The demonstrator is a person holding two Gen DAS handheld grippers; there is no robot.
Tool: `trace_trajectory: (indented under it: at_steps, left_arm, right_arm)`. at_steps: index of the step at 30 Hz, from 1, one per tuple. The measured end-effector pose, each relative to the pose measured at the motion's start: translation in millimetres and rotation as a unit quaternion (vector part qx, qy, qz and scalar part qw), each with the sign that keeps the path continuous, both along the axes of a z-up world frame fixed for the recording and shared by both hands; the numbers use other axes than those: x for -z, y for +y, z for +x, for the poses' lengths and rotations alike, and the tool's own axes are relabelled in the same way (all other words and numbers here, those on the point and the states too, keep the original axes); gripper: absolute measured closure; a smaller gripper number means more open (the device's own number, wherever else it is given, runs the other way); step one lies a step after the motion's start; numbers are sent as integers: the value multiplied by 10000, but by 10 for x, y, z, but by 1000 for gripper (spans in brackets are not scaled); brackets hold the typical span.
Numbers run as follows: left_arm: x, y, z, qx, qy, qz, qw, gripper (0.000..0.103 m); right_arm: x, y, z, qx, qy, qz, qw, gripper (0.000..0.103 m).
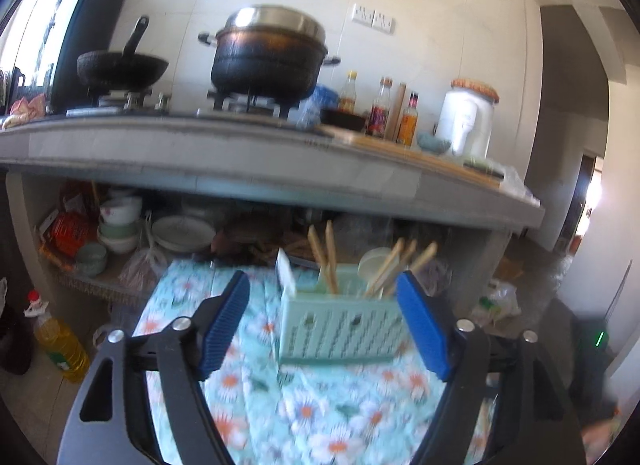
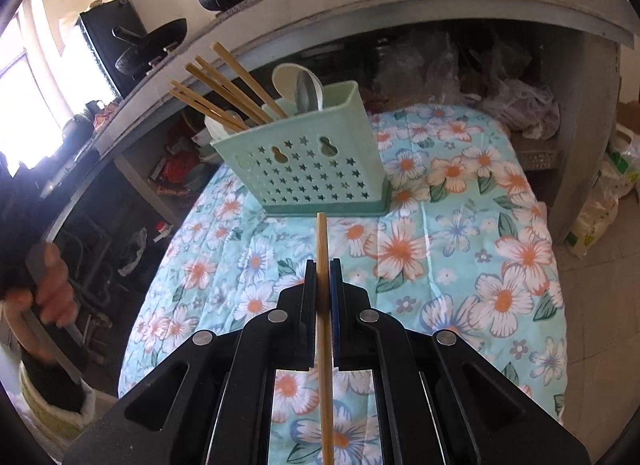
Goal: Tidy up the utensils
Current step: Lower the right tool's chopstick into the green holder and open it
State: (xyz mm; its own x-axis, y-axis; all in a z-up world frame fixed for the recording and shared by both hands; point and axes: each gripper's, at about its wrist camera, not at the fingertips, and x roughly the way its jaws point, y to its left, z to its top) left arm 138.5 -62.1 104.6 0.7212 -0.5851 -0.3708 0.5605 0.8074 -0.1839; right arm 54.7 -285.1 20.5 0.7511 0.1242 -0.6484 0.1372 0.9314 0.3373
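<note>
A mint green perforated utensil holder [image 2: 308, 169] stands on the floral cloth, holding several wooden chopsticks [image 2: 224, 85] and pale spoons [image 2: 300, 83]. My right gripper [image 2: 323, 265] is shut on a single wooden chopstick [image 2: 323, 245] that points forward at the holder's base, a short way in front of it. In the left wrist view the same holder [image 1: 340, 325] with chopsticks [image 1: 324, 257] stands just ahead. My left gripper [image 1: 324, 289] is open wide with nothing between its blue pads [image 1: 224, 325], the right pad beside the holder's right end.
The floral cloth [image 2: 460, 225] covers a low table. Behind it a concrete counter [image 1: 280, 153] carries a large black pot [image 1: 268, 53], a wok [image 1: 120, 65] and bottles, with bowls and plates [image 1: 184, 231] on the shelf beneath. A person's hand [image 2: 48, 289] shows at left. An oil bottle [image 1: 60, 345] stands on the floor.
</note>
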Motion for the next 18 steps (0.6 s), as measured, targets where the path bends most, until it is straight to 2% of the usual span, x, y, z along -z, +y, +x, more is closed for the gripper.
trace_trajectory:
  at_steps: [6,10,13,18]
  left_arm:
    - [533,160,-246,18,560,321,9979,16]
    - [669,248,-312,-64,691,320,9971,14]
    - [631,304,-299,-155,623,300,9975,12]
    - [504,414,-305,-313,394,180,9986,7]
  right_arm:
    - [-576,156,-17,-130,-755,-297,9966,99]
    - [-1032,253,19,-229,-1405,-507,9885,99]
    - [-1423,346,68,-333,-1969,-710,9773,99]
    - [-2009,484,194,-275,-2910,-1177,9490,99]
